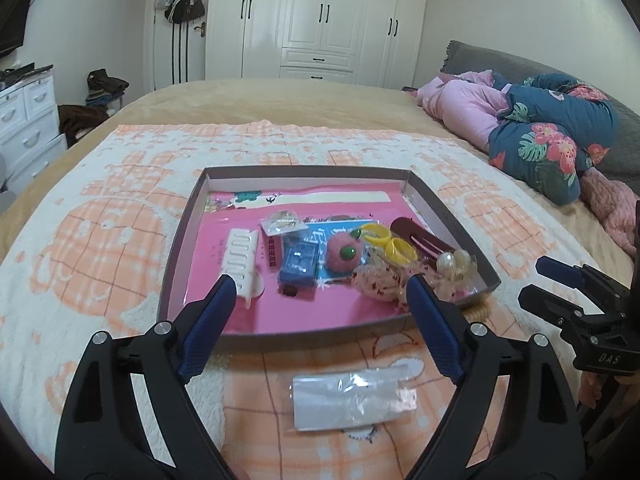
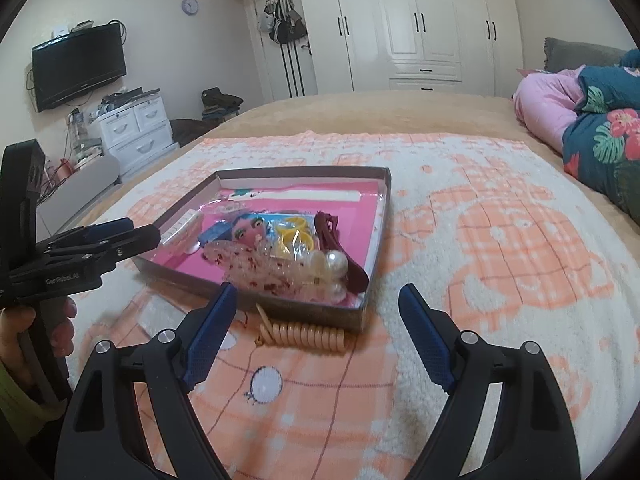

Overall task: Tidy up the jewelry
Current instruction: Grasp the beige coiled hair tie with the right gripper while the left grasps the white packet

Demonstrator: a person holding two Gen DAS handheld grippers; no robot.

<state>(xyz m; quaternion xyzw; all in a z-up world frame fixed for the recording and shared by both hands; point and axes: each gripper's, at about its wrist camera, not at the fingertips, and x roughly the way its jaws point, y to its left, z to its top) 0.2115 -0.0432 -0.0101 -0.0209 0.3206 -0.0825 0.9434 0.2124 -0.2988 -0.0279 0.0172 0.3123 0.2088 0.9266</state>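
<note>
most pieces already lie in the shallow grey cardboard tray (image 1: 432,208); a clear plastic packet (image 1: 352,402) and beige coiled band (image 2: 302,334) remain outside at lower centre. left gripper (image 1: 320,292) and right gripper (image 2: 316,300) both gape empty.

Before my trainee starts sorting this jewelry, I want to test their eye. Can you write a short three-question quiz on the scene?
1. True or false: the beige spiral hair tie lies inside the tray.
2. Which lies outside the tray, between the left claw's fingers in its own view? A) white comb B) clear plastic bag C) yellow rings
3. Fill in: both claws, left and right, are ____ and hold nothing.

Key: 1 false; 2 B; 3 open.
</note>
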